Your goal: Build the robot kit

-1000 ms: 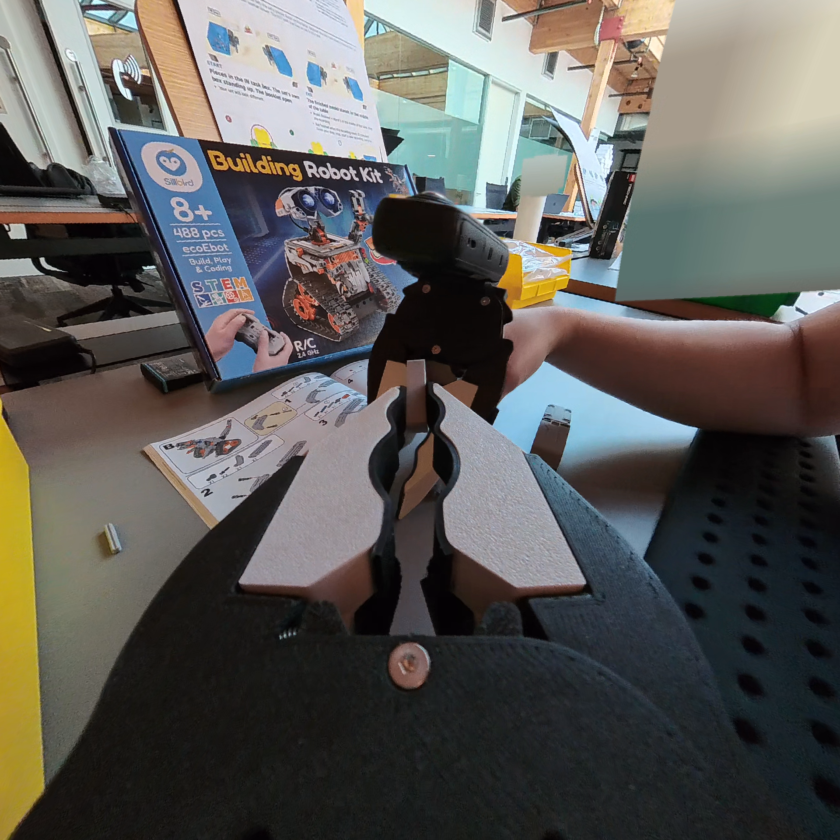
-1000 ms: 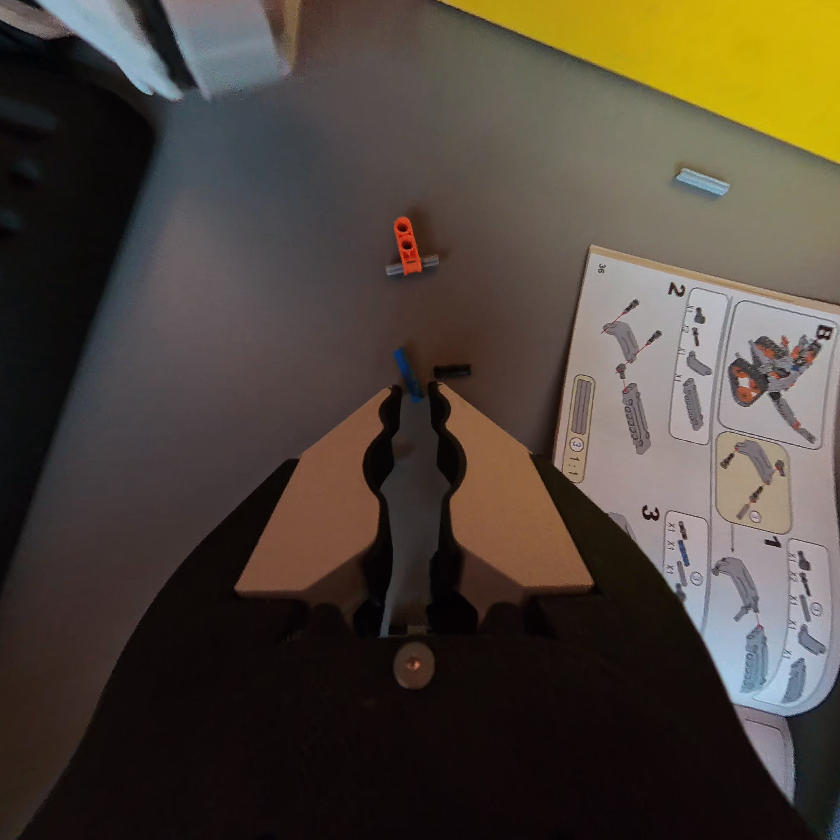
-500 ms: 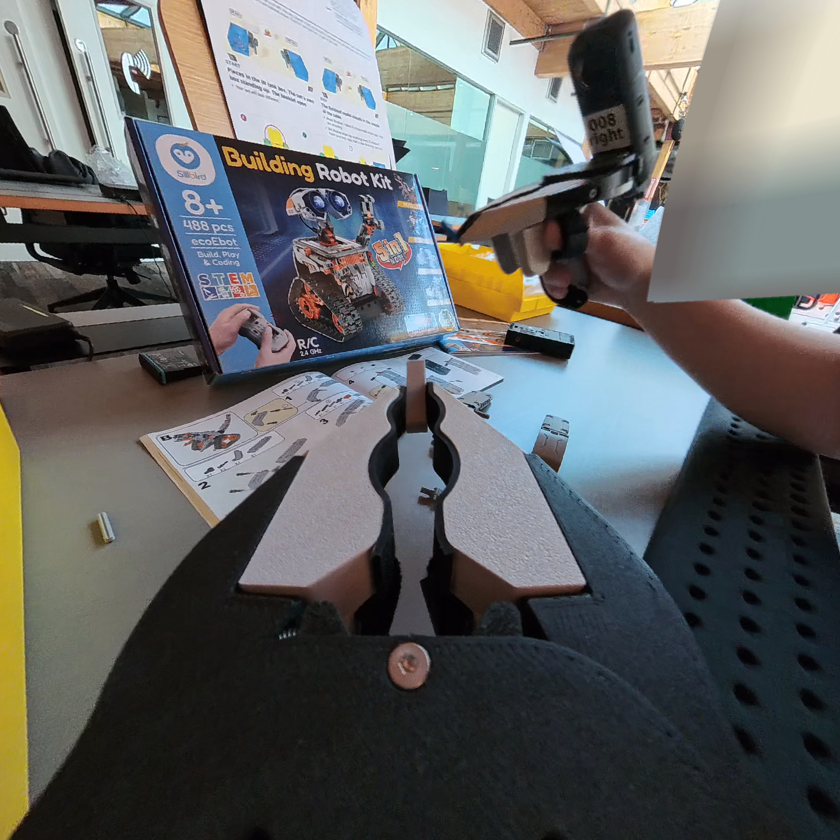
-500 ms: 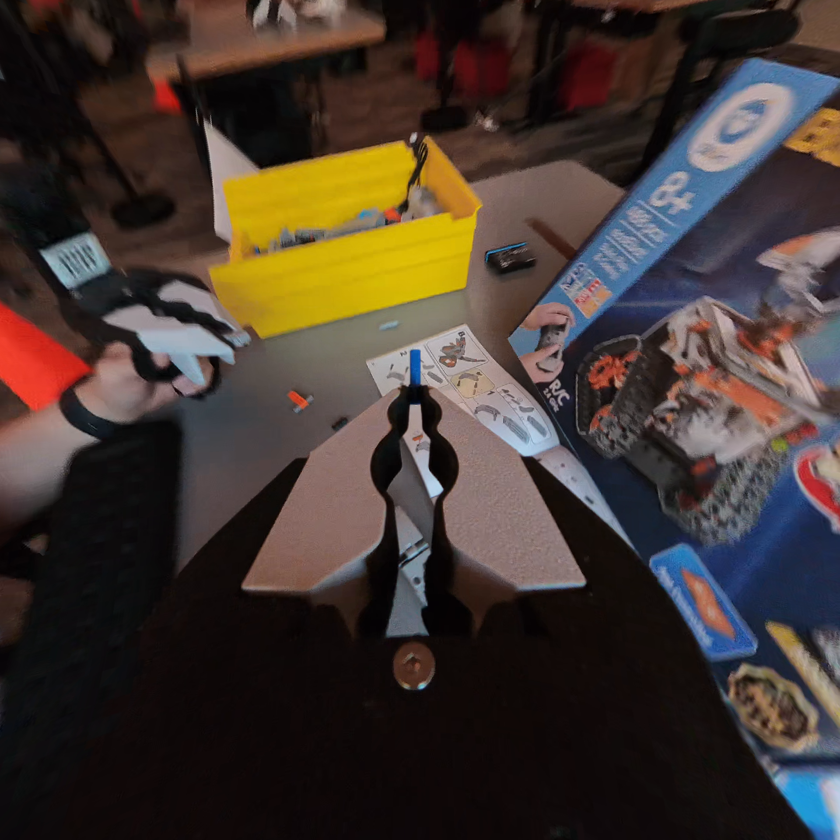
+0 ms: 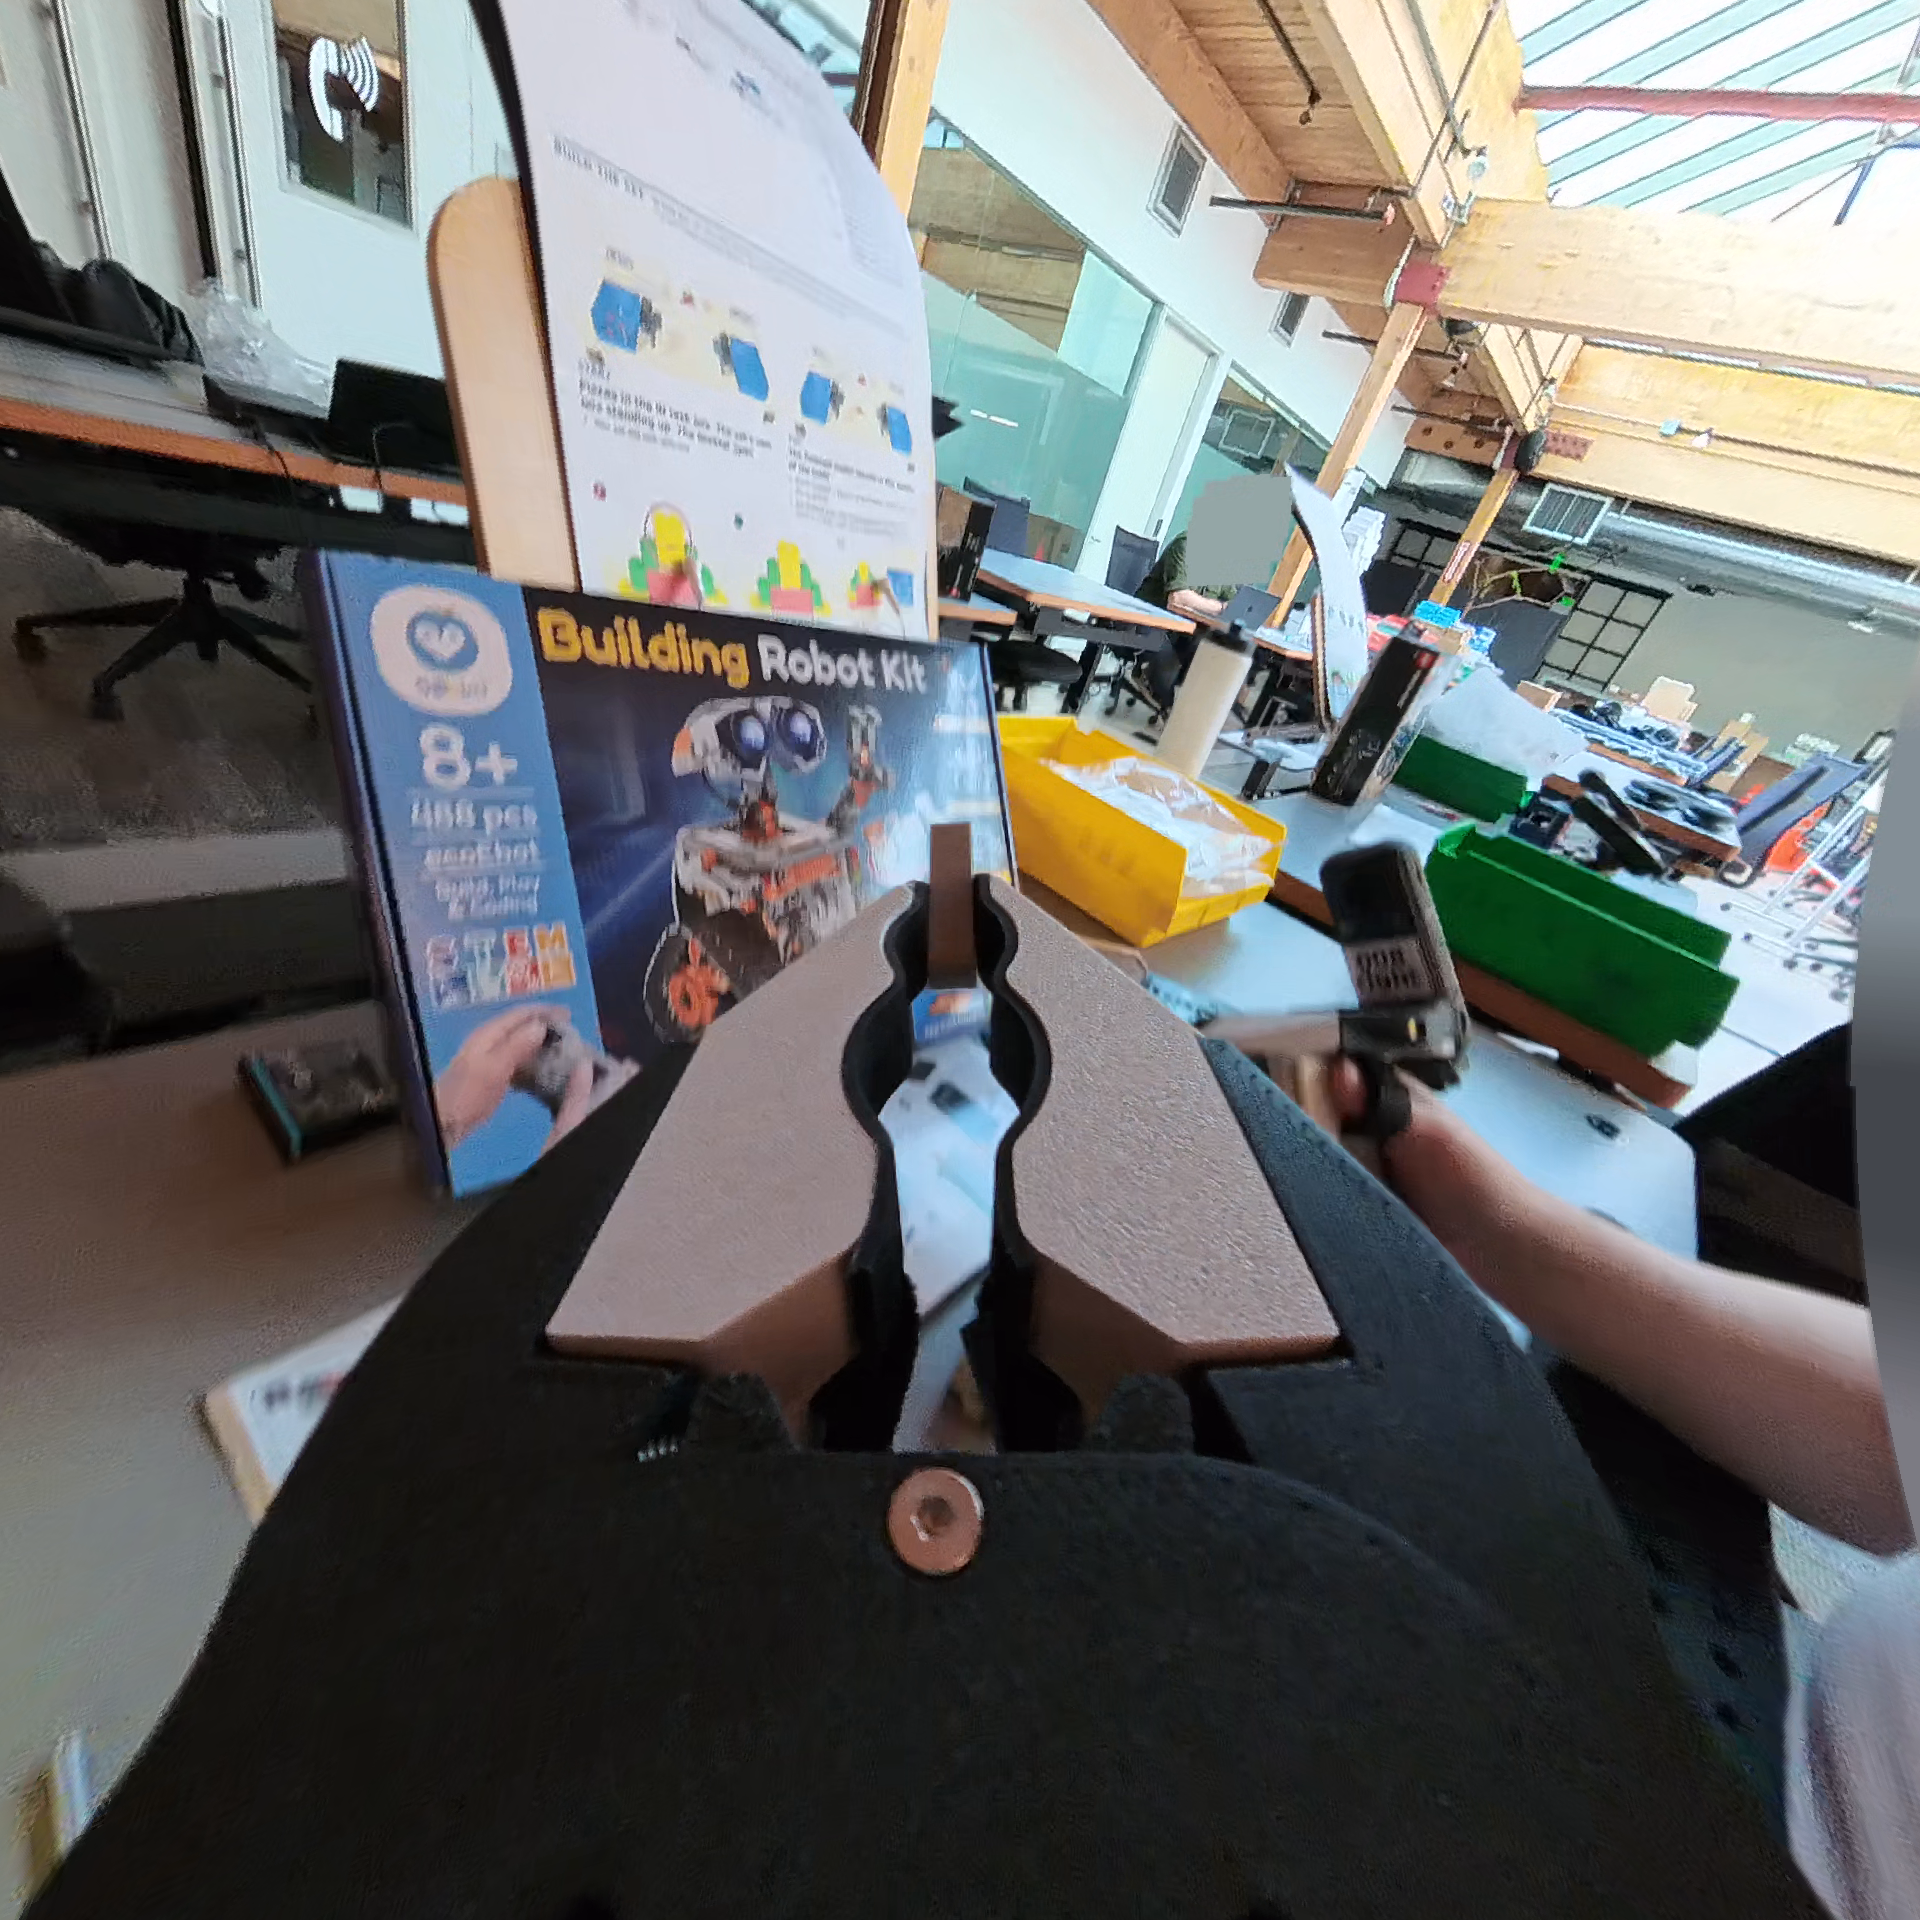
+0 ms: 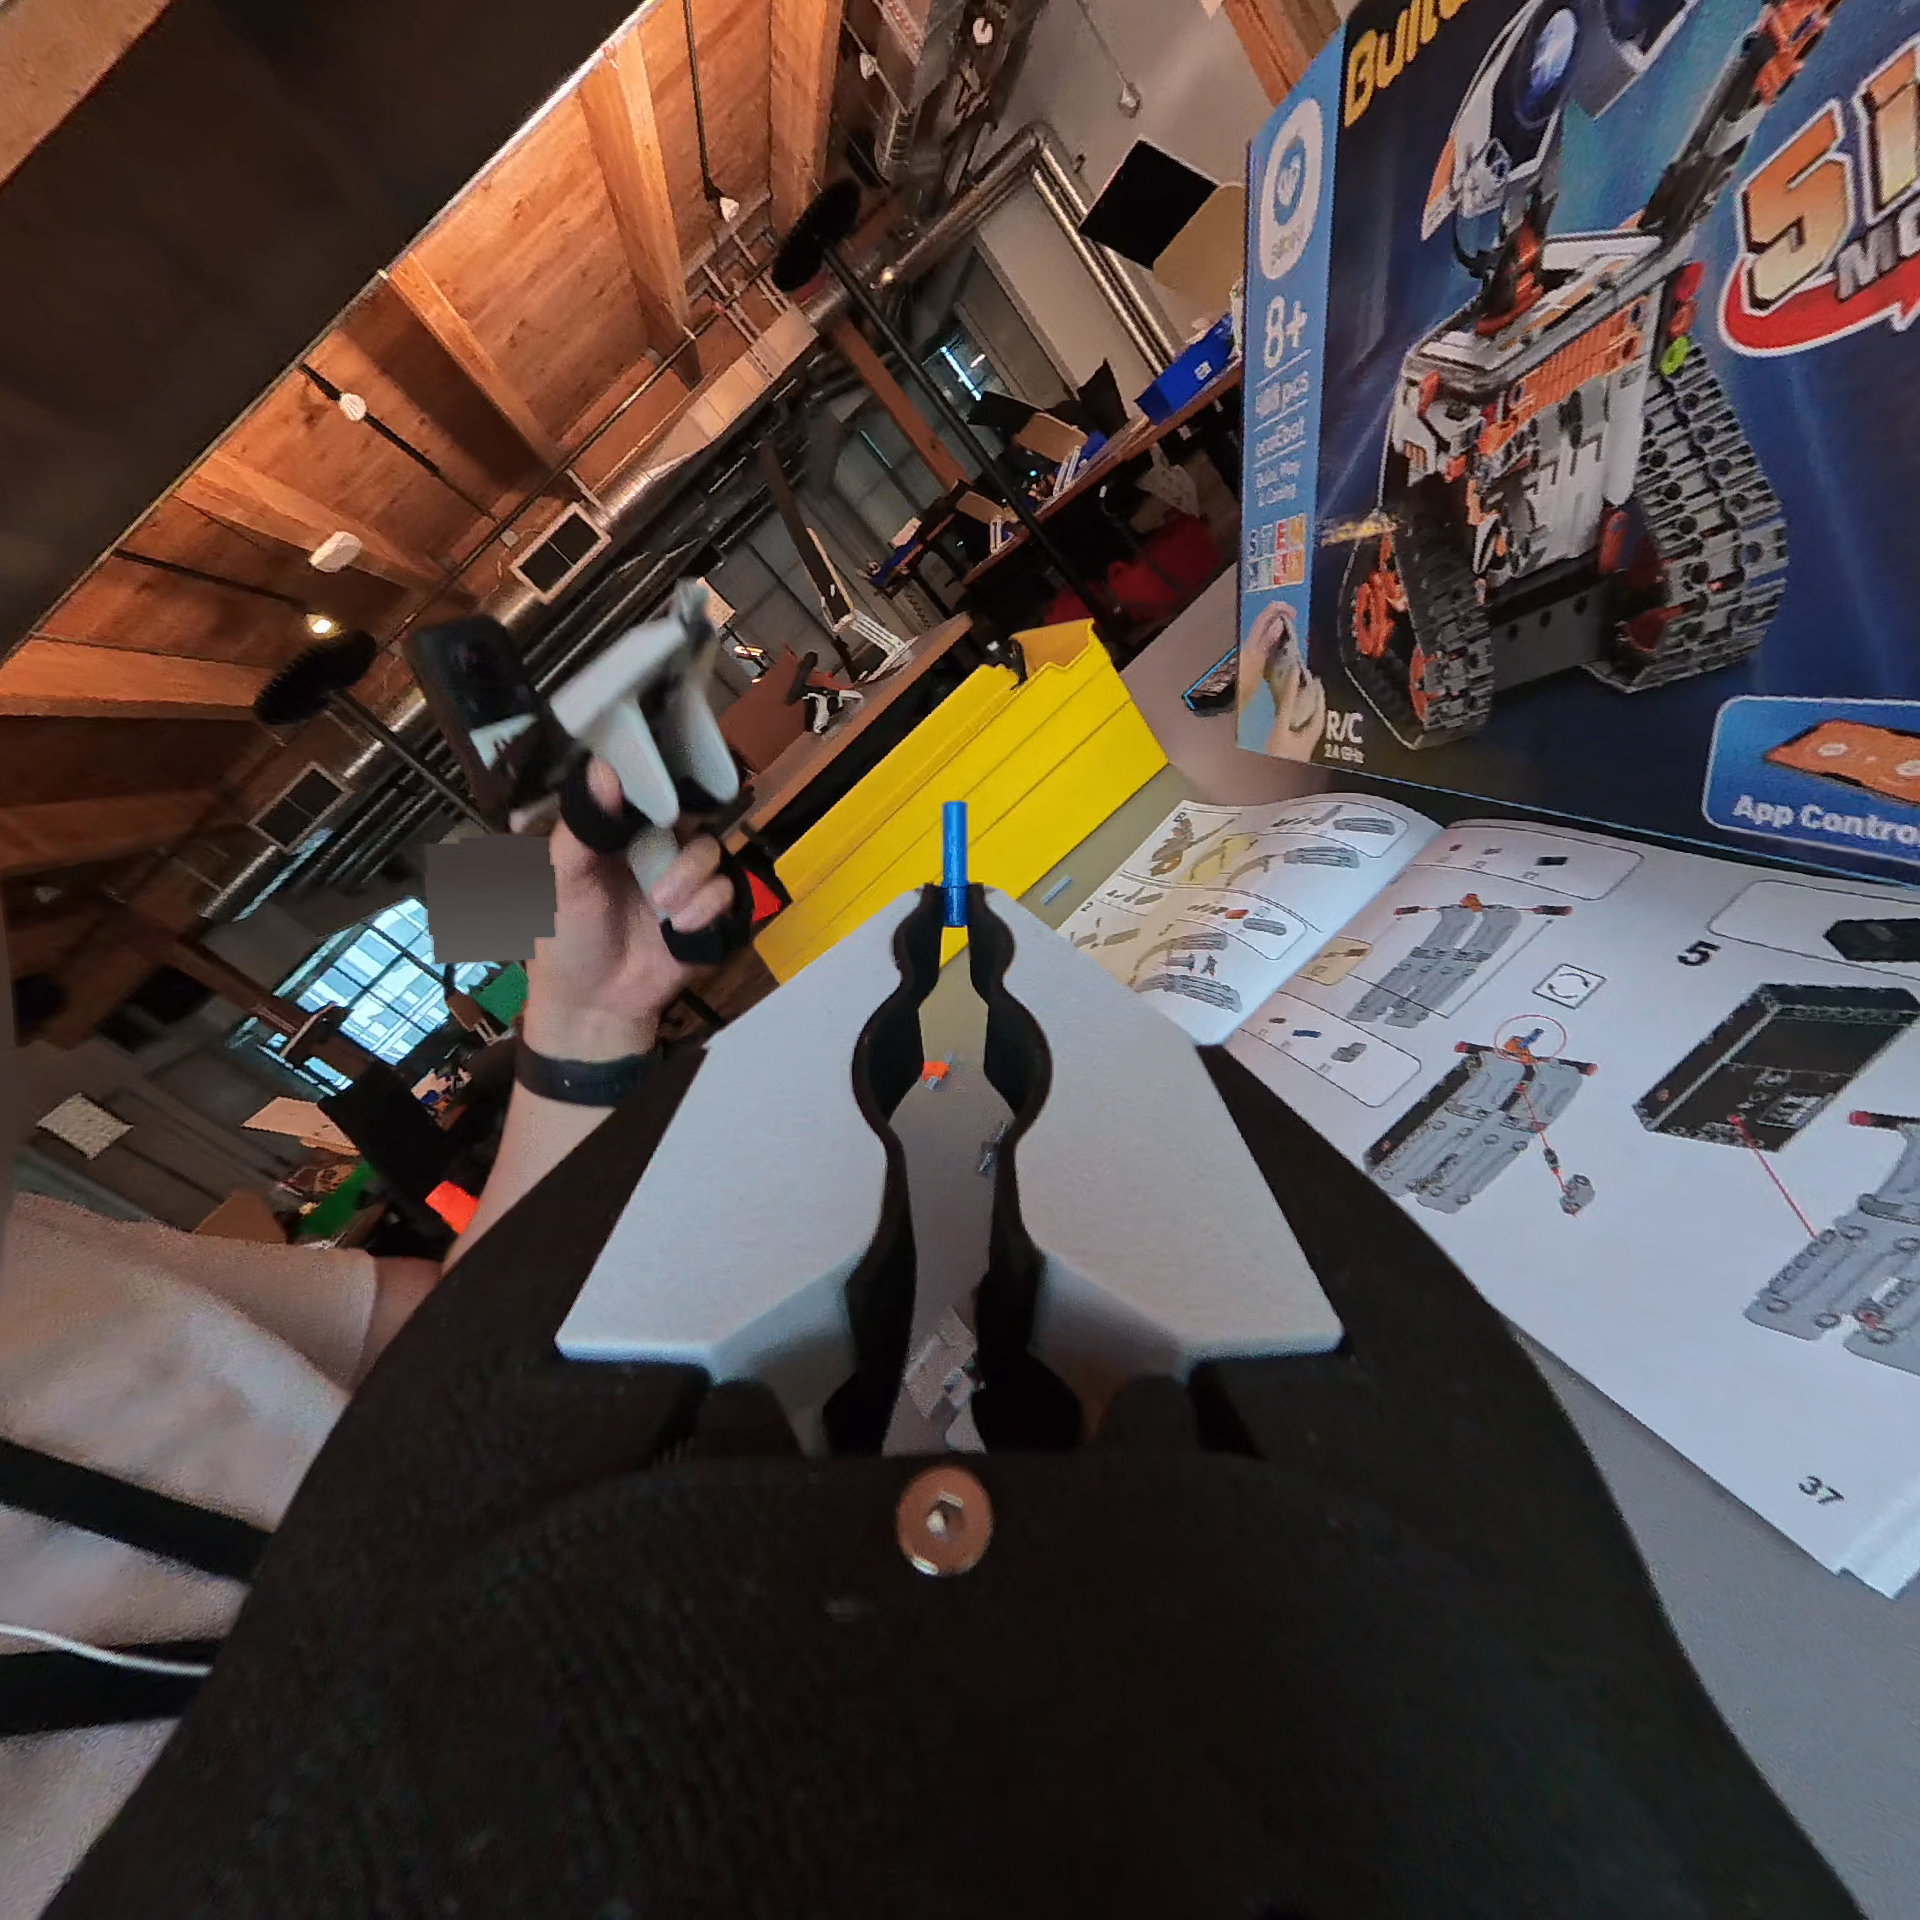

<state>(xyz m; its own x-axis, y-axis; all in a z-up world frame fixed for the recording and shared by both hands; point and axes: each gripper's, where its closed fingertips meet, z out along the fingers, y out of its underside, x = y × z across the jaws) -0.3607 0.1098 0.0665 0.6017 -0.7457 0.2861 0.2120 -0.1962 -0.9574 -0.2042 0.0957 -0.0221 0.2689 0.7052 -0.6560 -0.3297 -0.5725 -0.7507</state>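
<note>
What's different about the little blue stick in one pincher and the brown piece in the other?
The blue pin is thin and round; the brown piece looks wider and flat. The blue pin is bright blue and sharp in the right gripper; the brown piece is dull brown in the left gripper. Both poke out upright past fingertips pinched shut on them, above the table.

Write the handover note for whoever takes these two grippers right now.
Left gripper: shut on a small brown piece that sticks up past its tips.
Right gripper: shut on a blue pin, upright between the tips.
Instruction booklet lies open on the table, in front of the standing kit box.
Yellow bin sits beyond the booklet.
A small orange piece lies loose on the table beneath the right gripper.
</note>
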